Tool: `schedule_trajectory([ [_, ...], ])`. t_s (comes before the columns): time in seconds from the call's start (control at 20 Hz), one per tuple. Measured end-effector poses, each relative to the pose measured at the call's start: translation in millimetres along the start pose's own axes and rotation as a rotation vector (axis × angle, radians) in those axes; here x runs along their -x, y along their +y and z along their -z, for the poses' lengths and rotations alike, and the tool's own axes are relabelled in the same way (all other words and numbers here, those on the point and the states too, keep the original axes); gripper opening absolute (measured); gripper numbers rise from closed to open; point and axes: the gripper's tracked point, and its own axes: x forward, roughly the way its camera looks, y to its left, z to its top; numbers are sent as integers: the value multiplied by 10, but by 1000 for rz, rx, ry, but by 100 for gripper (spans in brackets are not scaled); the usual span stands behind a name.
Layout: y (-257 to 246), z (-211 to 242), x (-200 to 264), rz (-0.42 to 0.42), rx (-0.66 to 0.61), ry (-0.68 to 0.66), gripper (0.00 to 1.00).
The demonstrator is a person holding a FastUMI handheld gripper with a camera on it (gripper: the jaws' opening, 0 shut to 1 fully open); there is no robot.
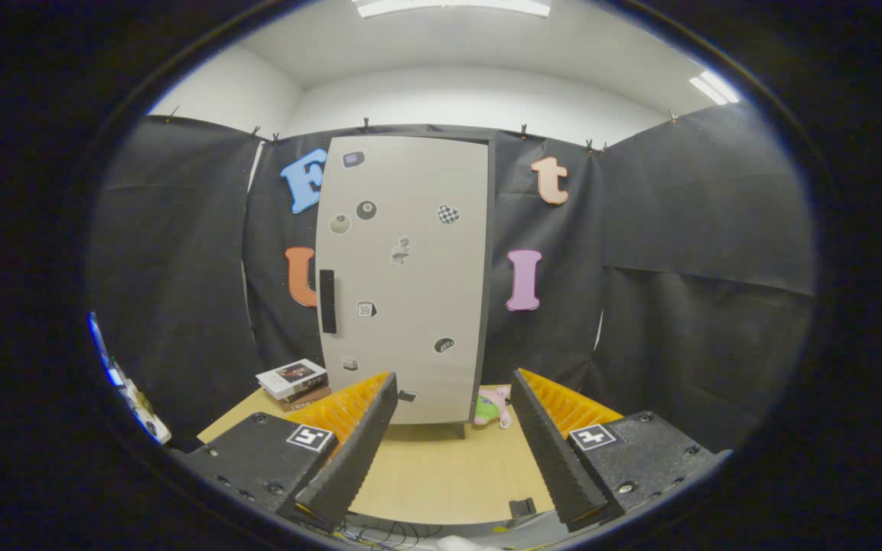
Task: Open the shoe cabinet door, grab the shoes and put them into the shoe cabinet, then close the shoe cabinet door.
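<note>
While held level above the desk [441, 474], the gripper [452, 398] has its fingers spread wide, pinching nothing. Shoe cabinet [406, 275]: upright beyond the fingers, door shut, black handle [327, 301] at its left edge. Stacked books [294, 383] left; plush toy [493, 406] right of its base.

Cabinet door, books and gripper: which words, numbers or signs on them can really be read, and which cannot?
None can be read.
cabinet door: small stickers, too small and blurred.
books: cover print too small.
gripper, open, its fingers apart above the table: square black-and-white marker patterns, no words.
</note>
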Motion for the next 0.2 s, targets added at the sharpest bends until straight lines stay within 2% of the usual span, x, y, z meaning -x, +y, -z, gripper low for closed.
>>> schedule_trajectory([
  [0.2,-23,-9,48,5,4,-6,97],
])
